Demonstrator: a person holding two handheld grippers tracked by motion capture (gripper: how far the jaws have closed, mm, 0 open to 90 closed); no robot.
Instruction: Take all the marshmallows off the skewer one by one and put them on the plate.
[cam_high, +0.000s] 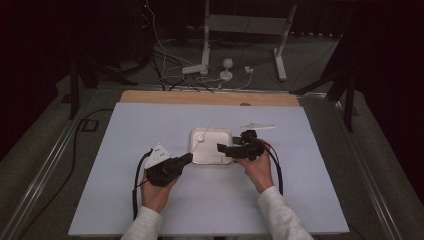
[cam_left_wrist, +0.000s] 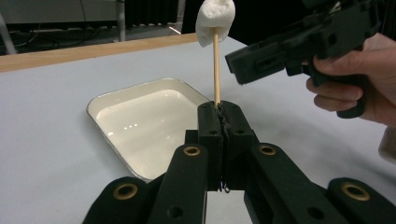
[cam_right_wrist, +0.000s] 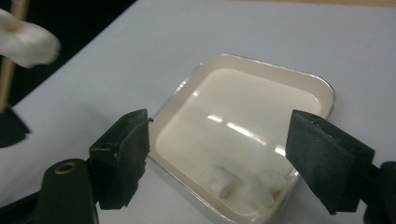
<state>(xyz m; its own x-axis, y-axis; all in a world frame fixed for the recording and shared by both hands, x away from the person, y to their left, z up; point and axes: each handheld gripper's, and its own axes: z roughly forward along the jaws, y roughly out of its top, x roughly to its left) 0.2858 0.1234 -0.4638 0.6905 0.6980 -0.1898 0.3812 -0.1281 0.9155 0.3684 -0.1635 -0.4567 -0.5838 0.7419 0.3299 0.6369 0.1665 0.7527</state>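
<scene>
Left gripper pinching wooden skewer, marshmallow on top, partly cropped. Right gripper spread over tray mid-desk; blurry marshmallows inside, half hidden.

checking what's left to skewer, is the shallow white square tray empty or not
Not empty. The shallow white square tray has two white marshmallow pieces lying in its near corner in the right gripper view; the rest is bare.

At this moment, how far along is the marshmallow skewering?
One marshmallow already sits on the skewer, which the left hand-held gripper clamps upright beside the tray. The right hand-held gripper hangs open over the tray, holding nothing. Two marshmallows in the tray appear left to pick up and skewer.
</scene>
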